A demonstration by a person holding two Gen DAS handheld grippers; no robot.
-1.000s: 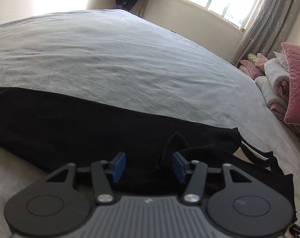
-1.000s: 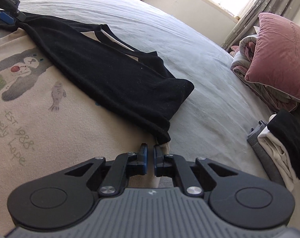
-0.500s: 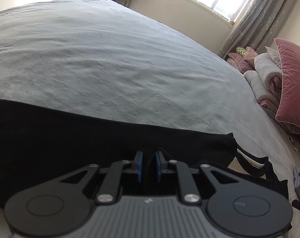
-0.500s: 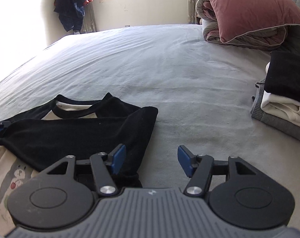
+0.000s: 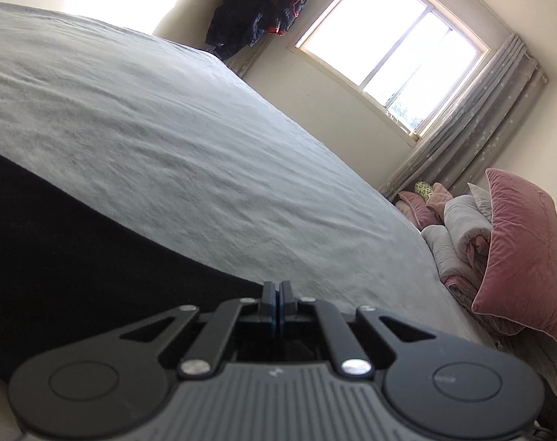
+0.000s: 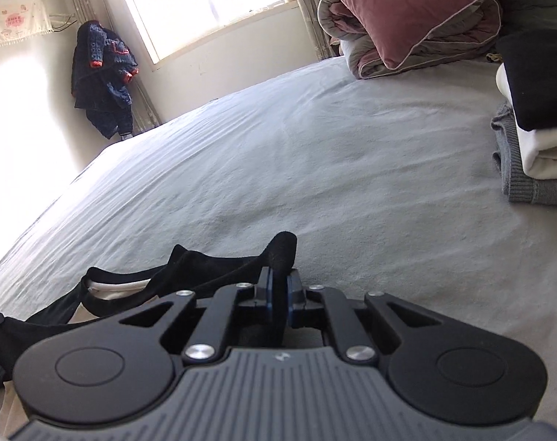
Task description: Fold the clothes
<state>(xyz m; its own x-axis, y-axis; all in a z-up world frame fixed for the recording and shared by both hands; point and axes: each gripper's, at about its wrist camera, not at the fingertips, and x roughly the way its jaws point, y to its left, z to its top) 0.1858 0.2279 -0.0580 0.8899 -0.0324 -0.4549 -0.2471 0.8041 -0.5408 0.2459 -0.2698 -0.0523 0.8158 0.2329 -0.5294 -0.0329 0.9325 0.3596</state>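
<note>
Two black two-finger grippers are both pinched closed over one garment on a wide bed with a pale grey cover (image 6: 352, 154). The right gripper (image 6: 278, 288) is clenched on a fold of soft black fabric, a loop of which rises just above its blue-padded fingertips (image 6: 265, 286). The left gripper (image 5: 277, 296) has its jaws pressed together with almost no gap, right at the edge of the same black cloth; whether fabric is actually caught between them cannot be told. The garment, a cream shirt with black sleeves and black collar trim (image 6: 131, 283), lies crumpled at the near edge of the bed, its black part spreading as a broad dark band (image 5: 76, 257) on the left side of the left gripper's view. Both grippers sit low, close to the bed's surface, pointing across it toward a sunlit window (image 5: 392, 47). A stack of folded black, white and grey clothes (image 6: 535, 136) rests well apart on the right, beside a dusty-pink velvet pillow (image 6: 418, 7).
</note>
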